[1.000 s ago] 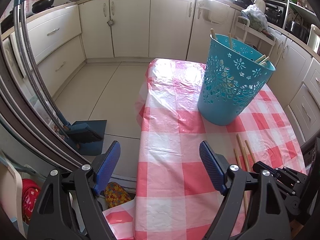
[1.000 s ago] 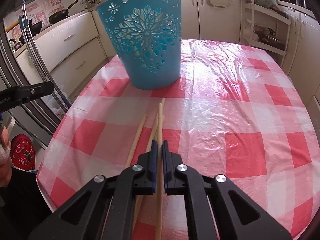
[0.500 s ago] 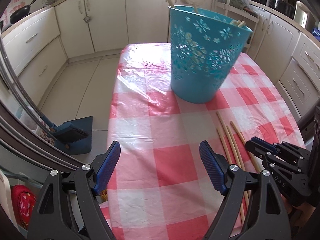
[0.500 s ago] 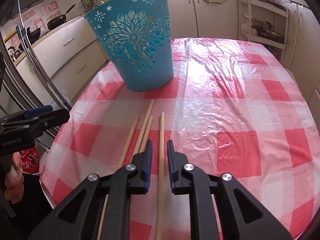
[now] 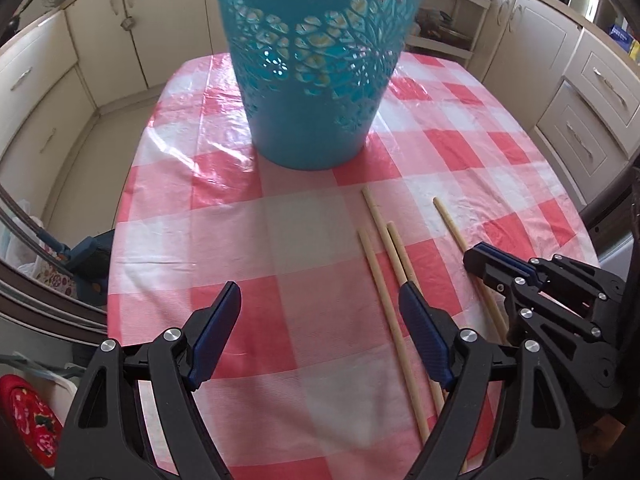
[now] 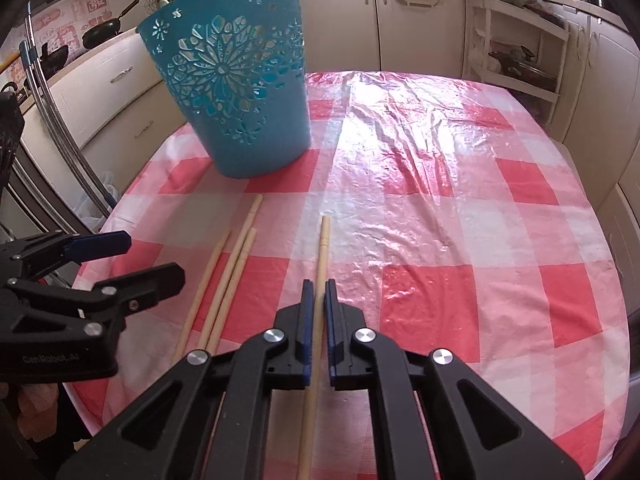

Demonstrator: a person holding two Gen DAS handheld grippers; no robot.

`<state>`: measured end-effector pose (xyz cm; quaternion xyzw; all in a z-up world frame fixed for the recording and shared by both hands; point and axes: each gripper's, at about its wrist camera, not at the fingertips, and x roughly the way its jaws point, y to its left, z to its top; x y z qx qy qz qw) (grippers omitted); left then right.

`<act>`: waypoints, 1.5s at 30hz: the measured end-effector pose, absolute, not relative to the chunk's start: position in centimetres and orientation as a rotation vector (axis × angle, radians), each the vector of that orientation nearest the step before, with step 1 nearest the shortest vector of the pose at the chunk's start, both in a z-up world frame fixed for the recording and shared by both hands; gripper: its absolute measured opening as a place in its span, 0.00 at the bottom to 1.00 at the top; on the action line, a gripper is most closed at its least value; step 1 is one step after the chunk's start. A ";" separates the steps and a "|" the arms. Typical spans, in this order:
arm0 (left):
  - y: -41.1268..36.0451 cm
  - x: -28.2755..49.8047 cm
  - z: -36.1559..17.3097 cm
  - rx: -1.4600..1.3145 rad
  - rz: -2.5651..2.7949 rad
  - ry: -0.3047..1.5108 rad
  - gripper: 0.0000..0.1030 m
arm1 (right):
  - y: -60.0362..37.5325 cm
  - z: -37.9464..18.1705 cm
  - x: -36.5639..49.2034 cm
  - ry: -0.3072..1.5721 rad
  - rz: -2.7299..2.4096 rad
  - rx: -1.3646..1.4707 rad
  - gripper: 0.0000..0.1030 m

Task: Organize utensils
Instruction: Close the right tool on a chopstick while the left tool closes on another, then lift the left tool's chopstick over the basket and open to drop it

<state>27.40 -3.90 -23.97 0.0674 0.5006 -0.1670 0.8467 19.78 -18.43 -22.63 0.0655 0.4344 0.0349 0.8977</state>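
Note:
A blue perforated basket (image 5: 316, 60) stands on the red-and-white checked tablecloth (image 5: 280, 288); it also shows in the right wrist view (image 6: 236, 92). Three wooden chopsticks (image 5: 384, 264) lie side by side in front of it, seen also in the right wrist view (image 6: 228, 280). A fourth chopstick (image 6: 322, 248) lies apart to their right. My right gripper (image 6: 316, 292) is shut on this fourth chopstick, low over the cloth. My left gripper (image 5: 320, 300) is open and empty, just left of the three chopsticks.
Cream kitchen cabinets (image 6: 420, 12) surround the table. A white rack (image 6: 520, 40) stands at the back right. A steel rail (image 6: 60, 120) and a blue dustpan (image 5: 88, 256) are off the table's left edge.
My right gripper let go of one chopstick among the group, shifted right and closed on the separate chopstick. My left gripper moved right, closer to the basket and chopsticks, still open.

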 end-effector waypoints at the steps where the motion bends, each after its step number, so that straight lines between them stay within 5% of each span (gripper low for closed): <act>1: -4.2 27.5 -24.2 0.152 -0.341 1.057 0.75 | -18.5 -22.6 19.8 0.897 0.073 0.140 0.06; 10: -5.1 28.1 -25.3 0.175 -0.307 1.082 0.71 | -18.8 -22.7 19.9 0.890 0.099 0.151 0.06; 22: -6.3 28.2 -24.9 0.205 -0.371 1.047 0.08 | -18.2 -22.4 22.2 0.940 0.147 0.058 0.06; 35: -5.0 27.1 -23.4 0.178 -0.426 1.044 0.04 | -19.0 -22.9 21.6 0.890 0.164 0.095 0.06; 45: 1.3 26.9 -13.0 -0.091 -0.524 0.863 0.04 | -19.9 -23.0 21.6 0.886 0.184 0.153 0.06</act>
